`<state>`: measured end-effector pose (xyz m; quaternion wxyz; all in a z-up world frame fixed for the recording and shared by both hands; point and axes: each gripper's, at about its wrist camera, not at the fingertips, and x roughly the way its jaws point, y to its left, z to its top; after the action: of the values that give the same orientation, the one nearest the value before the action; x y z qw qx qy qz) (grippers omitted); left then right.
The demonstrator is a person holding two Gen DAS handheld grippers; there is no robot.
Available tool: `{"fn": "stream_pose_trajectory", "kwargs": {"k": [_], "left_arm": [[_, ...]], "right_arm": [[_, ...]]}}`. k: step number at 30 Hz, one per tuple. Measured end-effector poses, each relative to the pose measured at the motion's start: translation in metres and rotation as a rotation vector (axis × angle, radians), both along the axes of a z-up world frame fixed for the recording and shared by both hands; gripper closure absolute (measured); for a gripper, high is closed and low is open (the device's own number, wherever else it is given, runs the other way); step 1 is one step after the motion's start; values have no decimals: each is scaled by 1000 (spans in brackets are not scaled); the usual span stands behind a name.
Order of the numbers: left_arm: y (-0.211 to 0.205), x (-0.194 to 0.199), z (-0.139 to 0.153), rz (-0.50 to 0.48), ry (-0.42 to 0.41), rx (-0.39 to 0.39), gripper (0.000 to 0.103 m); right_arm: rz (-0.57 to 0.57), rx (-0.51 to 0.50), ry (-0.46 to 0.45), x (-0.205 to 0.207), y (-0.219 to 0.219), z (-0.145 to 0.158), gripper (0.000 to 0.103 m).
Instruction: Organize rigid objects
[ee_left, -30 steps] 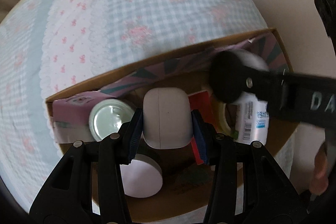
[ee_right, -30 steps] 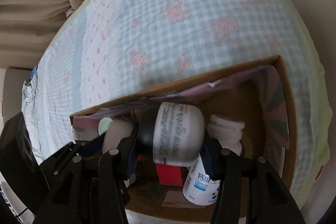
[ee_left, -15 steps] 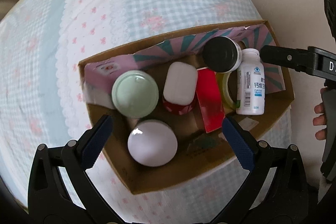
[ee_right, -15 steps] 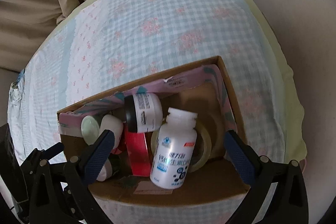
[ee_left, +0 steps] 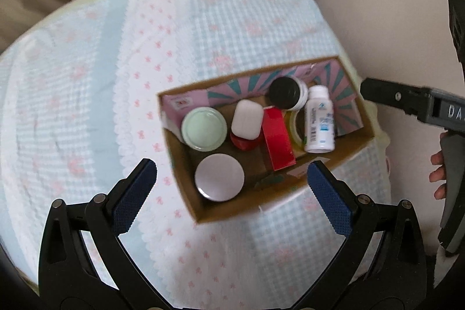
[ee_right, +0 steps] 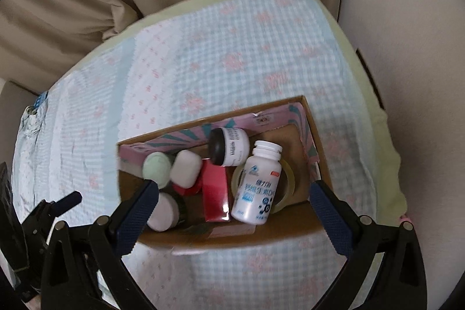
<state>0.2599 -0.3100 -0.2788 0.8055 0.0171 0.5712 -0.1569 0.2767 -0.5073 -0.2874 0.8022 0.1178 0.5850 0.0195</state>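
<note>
Rigid bits and pieces all sat inside the cardboard box (ee_left: 340, 148) on the checked, flowered cloth (ee_left: 87, 83), ahead of and below both grippers. The left gripper (ee_left: 231, 186) hung over the box's near edge with its blue-padded jaws spread wide and nothing between them; the right gripper (ee_right: 234, 201) was likewise wide apart and holding nothing, its pads flanking the near wall of the box.

Within, the white bottle (ee_left: 319, 119) lay on its side, long axis running from the near wall toward the far one, cap pointing away. It rested over a roll of clear tape (ee_right: 286, 179). Just beside it the red box (ee_left: 277, 140) lay flat along the same line. The black-lidded jar (ee_right: 229, 147) lay tipped against the far wall, its lid facing left. A white rounded case (ee_left: 246, 119) rested on a red cap (ee_left: 245, 143), with a green-lidded jar (ee_left: 204, 128) and a pale lilac-lidded jar (ee_left: 219, 176) standing at the left end.

A second ago the left jaws gripped the white case and the right jaws the black-lidded jar, down in the box; both have since let go and drawn back and up.
</note>
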Motion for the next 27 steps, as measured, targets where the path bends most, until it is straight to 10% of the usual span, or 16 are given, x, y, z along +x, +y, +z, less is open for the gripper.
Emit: {"fn": "stream_pose_trajectory", "kwargs": {"k": [14,27], "left_arm": [[109,-93,188,178,-348,16,0],[195,-179,241,250,-516,-24,0]], "right_arm": [[100,-86,-262,-95,89,154,0],[80,-182,-455,-178,156,217,0]]}}
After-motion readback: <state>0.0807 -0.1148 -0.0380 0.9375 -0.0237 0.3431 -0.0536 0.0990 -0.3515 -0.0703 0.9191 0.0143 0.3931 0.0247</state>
